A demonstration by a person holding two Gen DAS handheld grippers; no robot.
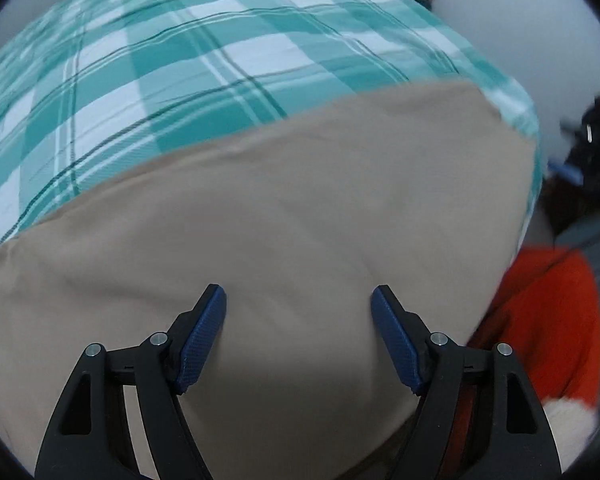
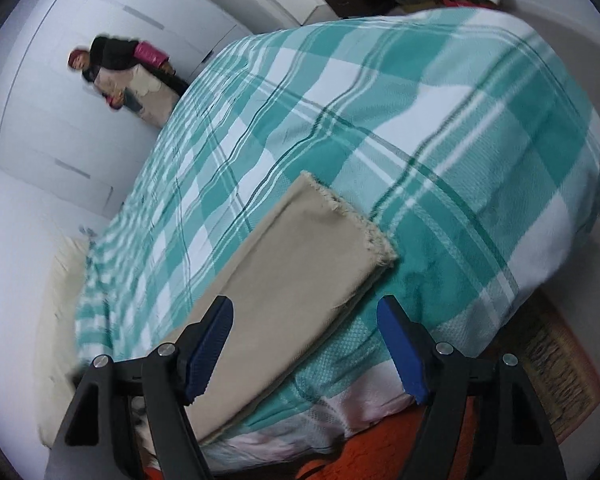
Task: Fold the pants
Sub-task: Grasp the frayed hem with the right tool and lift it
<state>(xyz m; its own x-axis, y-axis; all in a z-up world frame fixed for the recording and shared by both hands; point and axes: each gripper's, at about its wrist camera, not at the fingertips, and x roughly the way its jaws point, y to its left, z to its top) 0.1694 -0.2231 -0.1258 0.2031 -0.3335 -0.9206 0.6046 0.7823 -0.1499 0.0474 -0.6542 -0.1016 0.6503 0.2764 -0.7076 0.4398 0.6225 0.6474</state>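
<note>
Hovering my left gripper (image 1: 298,320) and right gripper (image 2: 304,332), both spread and empty, over the beige pants (image 2: 292,280), probably folded lengthwise for halving, on the plaid bedspread (image 2: 460,140).

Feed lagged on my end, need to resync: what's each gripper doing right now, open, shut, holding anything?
Left gripper: open, holding nothing, above the beige pants.
Right gripper: open, holding nothing, over the edge of the pants on the bed.
</note>
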